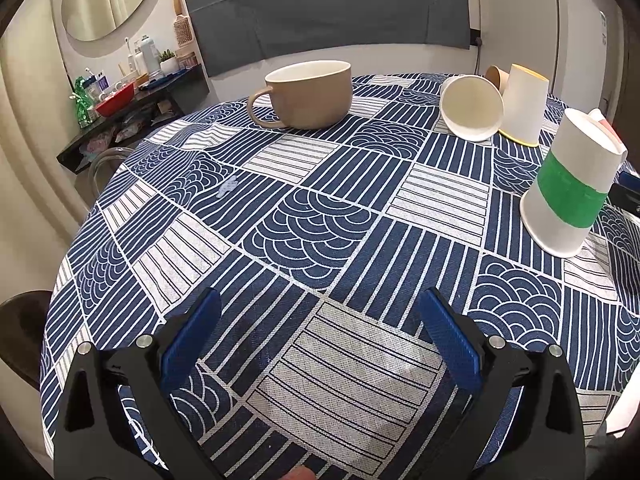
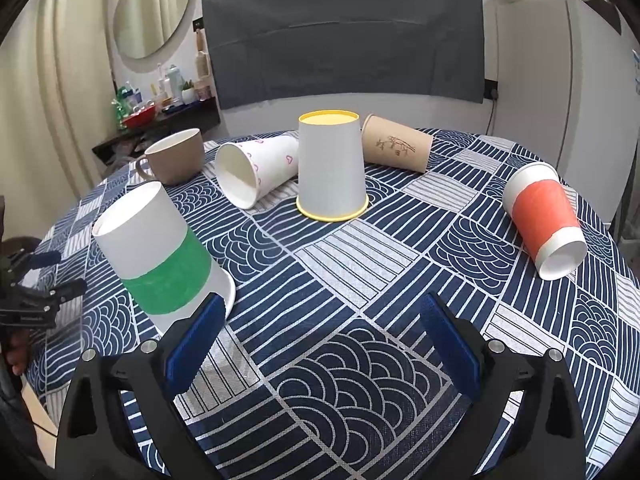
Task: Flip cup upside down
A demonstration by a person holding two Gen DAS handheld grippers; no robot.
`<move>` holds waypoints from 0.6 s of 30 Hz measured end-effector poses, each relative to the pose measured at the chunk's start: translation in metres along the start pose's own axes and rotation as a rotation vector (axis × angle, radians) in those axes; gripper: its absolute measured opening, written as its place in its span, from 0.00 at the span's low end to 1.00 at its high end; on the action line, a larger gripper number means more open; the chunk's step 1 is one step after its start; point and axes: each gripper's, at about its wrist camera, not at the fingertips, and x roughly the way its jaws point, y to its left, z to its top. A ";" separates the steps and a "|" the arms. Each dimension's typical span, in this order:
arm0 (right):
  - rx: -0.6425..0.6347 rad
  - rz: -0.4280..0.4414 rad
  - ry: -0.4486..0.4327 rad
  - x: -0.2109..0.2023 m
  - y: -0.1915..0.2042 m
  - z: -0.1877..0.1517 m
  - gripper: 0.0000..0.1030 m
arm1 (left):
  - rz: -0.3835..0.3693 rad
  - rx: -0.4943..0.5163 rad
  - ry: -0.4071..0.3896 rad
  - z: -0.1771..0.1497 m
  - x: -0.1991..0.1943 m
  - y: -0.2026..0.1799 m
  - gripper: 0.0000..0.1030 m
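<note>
Green-banded cup [image 2: 160, 252] upside down beside mug [image 2: 176, 156].

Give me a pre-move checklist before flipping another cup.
1. Left hand-held gripper open, holding nothing: ok.
2. Right hand-held gripper open, holding nothing: ok.
3. Green-banded cup already upside down: ok.
4. Yellow-rimmed cup already upside down: ok.
5. Red-banded cup on its side, not flipped: not ok.
6. Beige mug upright, not flipped: not ok.
</note>
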 end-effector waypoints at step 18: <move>0.075 0.056 0.019 -0.036 0.007 -0.012 0.91 | -0.045 -0.020 -0.114 0.002 -0.036 -0.041 0.94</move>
